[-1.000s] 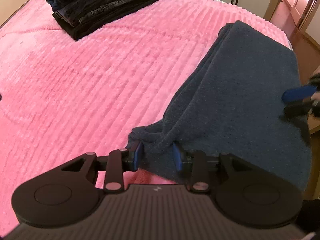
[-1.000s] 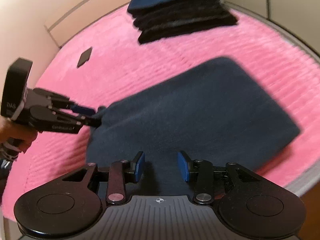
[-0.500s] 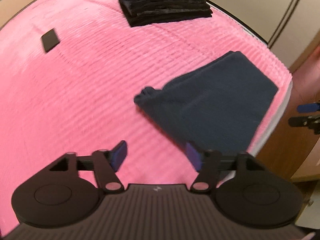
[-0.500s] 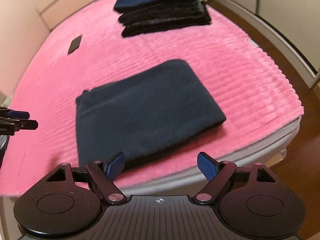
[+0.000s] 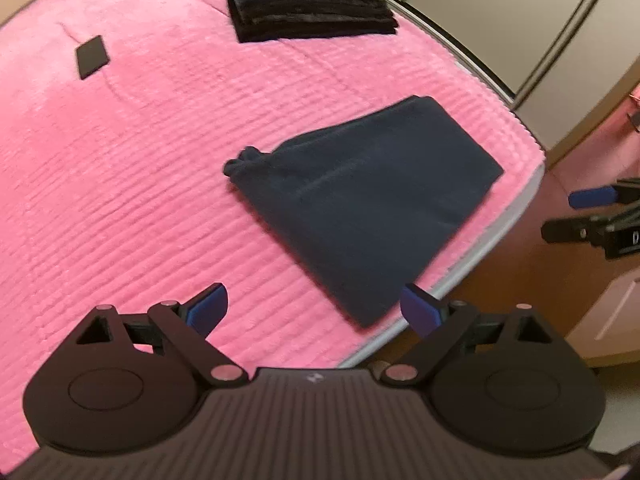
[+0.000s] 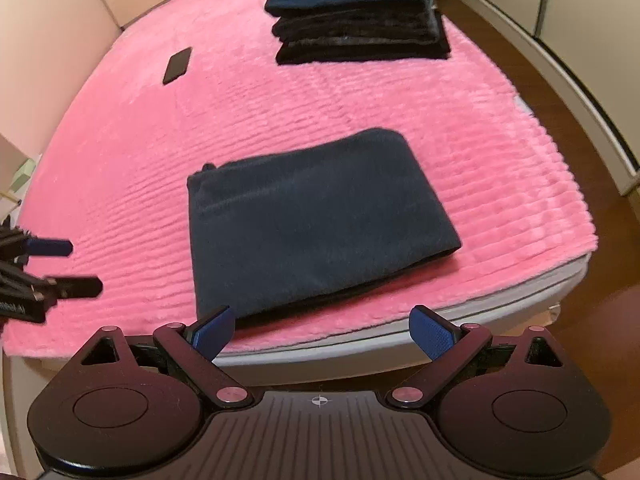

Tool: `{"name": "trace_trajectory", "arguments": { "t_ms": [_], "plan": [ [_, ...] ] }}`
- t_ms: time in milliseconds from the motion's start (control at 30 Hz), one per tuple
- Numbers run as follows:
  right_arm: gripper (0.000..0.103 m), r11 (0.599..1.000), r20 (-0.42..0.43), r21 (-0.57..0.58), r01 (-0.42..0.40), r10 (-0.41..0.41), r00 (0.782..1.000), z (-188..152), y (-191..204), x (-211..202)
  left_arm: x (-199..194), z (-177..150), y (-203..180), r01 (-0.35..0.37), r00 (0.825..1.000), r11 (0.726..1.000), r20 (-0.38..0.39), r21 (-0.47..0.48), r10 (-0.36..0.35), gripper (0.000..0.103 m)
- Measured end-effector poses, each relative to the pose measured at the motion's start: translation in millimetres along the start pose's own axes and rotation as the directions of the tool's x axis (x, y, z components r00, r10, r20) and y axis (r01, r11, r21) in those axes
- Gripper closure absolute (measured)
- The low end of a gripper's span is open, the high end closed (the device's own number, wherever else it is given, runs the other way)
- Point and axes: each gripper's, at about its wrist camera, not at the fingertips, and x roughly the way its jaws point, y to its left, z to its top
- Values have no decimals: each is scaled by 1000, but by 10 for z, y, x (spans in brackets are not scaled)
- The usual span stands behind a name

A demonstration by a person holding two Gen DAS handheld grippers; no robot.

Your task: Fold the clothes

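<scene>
A folded dark navy garment lies flat on the pink ribbed blanket, near the bed's front edge. One corner of it bunches up at the left. My left gripper hangs open above the bed's edge, clear of the garment. My right gripper is open too, held back over the bed's edge with nothing between its fingers. Each gripper shows at the side of the other's view: the right gripper and the left gripper.
A stack of folded dark clothes sits at the far end of the bed. A small black flat device lies on the blanket at the far left. Brown floor and pale cupboard doors lie to the right.
Both grippers let go of the navy garment, opened wide and pulled back from the bed. The garment now lies flat and folded on the blanket.
</scene>
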Motion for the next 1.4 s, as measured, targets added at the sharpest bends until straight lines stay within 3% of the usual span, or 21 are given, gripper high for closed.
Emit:
{"name": "trace_trajectory", "arguments": {
  "t_ms": [533, 967, 1200, 1400],
  "plan": [
    [7, 995, -22, 93, 49, -47, 999, 373, 210, -56, -55, 135, 411, 61, 997, 998, 49, -22, -60, 12],
    [7, 996, -25, 55, 73, -72, 997, 402, 423, -17, -16, 102, 621, 56, 997, 998, 49, -13, -55, 12],
    [7, 994, -27, 65, 83, -81, 996, 507, 9, 24, 138, 149, 622, 50, 998, 996, 26, -72, -48, 12],
    [7, 999, -64, 31, 21, -19, 998, 836, -577, 346, 474, 309, 635, 34, 999, 968, -5, -248, -36, 12]
  ]
}}
